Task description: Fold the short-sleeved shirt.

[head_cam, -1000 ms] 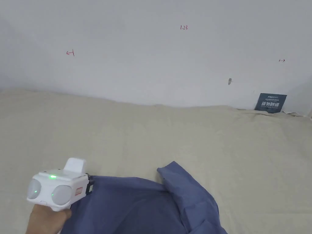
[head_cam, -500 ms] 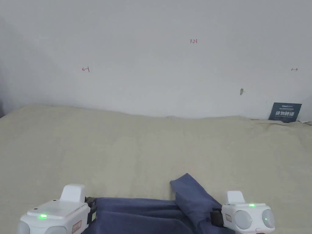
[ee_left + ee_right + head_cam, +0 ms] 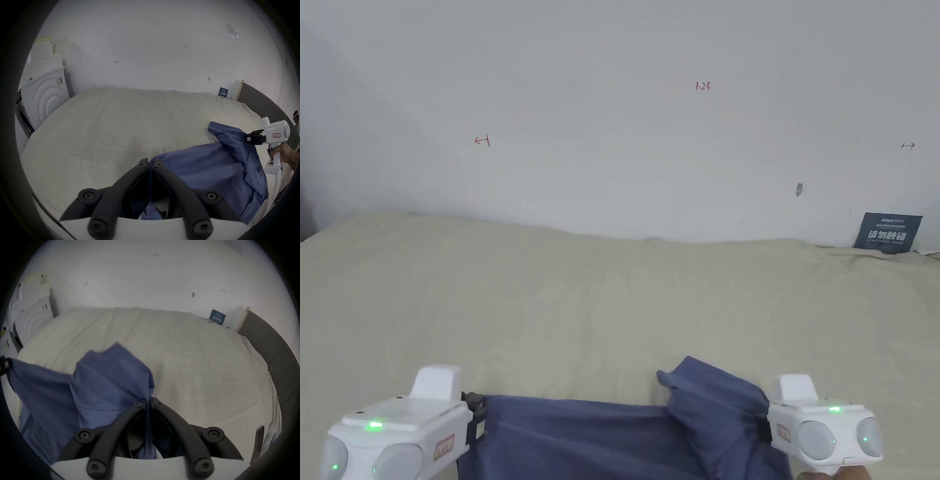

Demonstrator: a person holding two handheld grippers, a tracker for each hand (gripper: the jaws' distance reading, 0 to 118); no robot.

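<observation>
Shirt (image 3: 594, 437), blue and thin, hangs slack between the two tools above the near edge of the bed (image 3: 600, 300), light and limp, one sleeve flopped over by the right side. Left gripper (image 3: 150, 164) and right gripper (image 3: 146, 402) each have jaws pinched together on its top edge. Best hold looks like hem or shoulder seams (single layers may slip).

Red "1.23" (image 3: 702, 86) on the white wall (image 3: 600, 125).
</observation>
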